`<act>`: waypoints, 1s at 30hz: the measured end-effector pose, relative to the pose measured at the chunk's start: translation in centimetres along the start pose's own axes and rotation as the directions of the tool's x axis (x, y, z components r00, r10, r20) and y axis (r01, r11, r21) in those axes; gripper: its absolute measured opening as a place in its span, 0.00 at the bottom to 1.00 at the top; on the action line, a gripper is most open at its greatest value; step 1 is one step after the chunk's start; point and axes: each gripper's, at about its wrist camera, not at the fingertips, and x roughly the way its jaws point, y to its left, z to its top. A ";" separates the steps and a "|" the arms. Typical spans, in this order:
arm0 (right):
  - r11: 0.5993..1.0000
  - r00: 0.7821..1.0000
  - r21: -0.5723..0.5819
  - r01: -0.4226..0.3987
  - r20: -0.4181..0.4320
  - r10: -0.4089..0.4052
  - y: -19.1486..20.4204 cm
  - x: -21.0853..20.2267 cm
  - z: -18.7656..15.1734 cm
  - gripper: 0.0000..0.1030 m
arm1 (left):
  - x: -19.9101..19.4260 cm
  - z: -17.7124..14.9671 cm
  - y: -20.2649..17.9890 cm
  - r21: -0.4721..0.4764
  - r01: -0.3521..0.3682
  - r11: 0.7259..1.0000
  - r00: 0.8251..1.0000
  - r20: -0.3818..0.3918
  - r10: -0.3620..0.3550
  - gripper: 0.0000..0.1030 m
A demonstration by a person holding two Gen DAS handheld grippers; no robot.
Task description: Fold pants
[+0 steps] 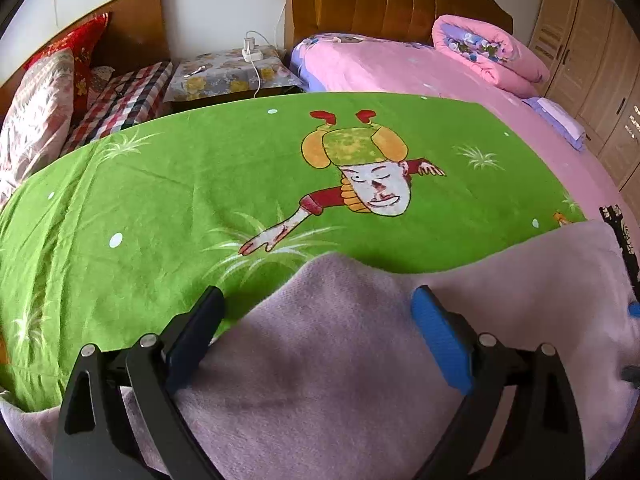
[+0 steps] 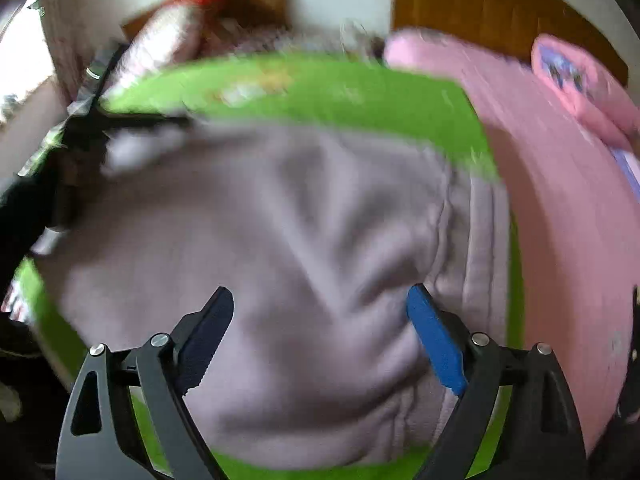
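Beneath both grippers' wide, released jaws, pale pants (image 1: 340, 360) lie on green sheet (image 1: 160, 184).

From my left gripper (image 1: 318, 296), the green sheet (image 1: 160, 184) toward 12 o'clock is wide open. The pants (image 1: 340, 360) sit right under both grippers (fluffy pile), and the pink quilt roll (image 1: 488, 50) blocks 2 o'clock.

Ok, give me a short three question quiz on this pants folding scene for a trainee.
1. True or false: the left gripper is clamped on the pants.
2. What colour is the sheet under the pants?
3. The folded pink quilt lies: A) on the bed by the headboard, B) on the nightstand, C) on the floor.

Key: 1 false, both the left and the right gripper stand open; 2 green; 3 A.
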 end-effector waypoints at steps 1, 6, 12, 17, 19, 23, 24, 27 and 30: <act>0.999 1.000 -0.047 0.021 0.021 -0.020 0.6 0.3 -0.7 0.86 | -0.1 -0.1 -0.2 -0.003 -0.002 1.000 1.000 0.001 0.002 0.92; 0.997 0.999 -0.067 0.047 0.019 -0.046 0.9 -0.5 -2.5 0.86 | -0.2 0.1 0.6 -0.056 -0.009 0.998 1.000 0.014 0.010 0.92; 0.996 0.997 -0.045 0.071 -0.035 -0.072 1.0 -0.1 -1.0 0.85 | -1.1 -0.1 1.5 -0.096 0.049 0.994 0.998 0.046 -0.044 0.91; 0.998 0.986 0.015 0.066 0.151 -0.067 5.0 -3.4 3.8 0.84 | -12.9 -4.2 7.1 -0.200 0.211 0.957 0.925 0.358 -0.129 0.94; 0.996 0.966 -0.075 -0.053 0.250 0.071 9.1 -4.4 6.4 0.84 | -17.3 -7.4 10.8 -0.267 0.194 0.944 0.899 0.434 -0.062 0.98; 0.884 0.909 -0.403 -0.239 0.227 0.349 20.7 -2.6 12.1 0.84 | -23.9 -16.2 19.7 -0.484 0.025 0.875 0.876 0.432 0.214 0.98; 0.831 0.895 -0.481 -0.278 0.186 0.406 24.5 -1.6 13.7 0.84 | -25.1 -18.4 21.9 -0.547 -0.023 0.837 0.870 0.401 0.286 0.98; 0.664 0.841 -0.650 -0.370 0.069 0.536 34.9 1.0 17.5 0.84 | -28.4 -26.4 28.9 -0.748 -0.130 0.651 0.843 0.263 0.470 0.98; 0.474 0.794 -0.763 -0.439 -0.084 0.602 46.5 4.2 20.6 0.83 | -29.8 -31.6 33.3 -0.839 -0.136 0.527 0.842 0.182 0.508 0.98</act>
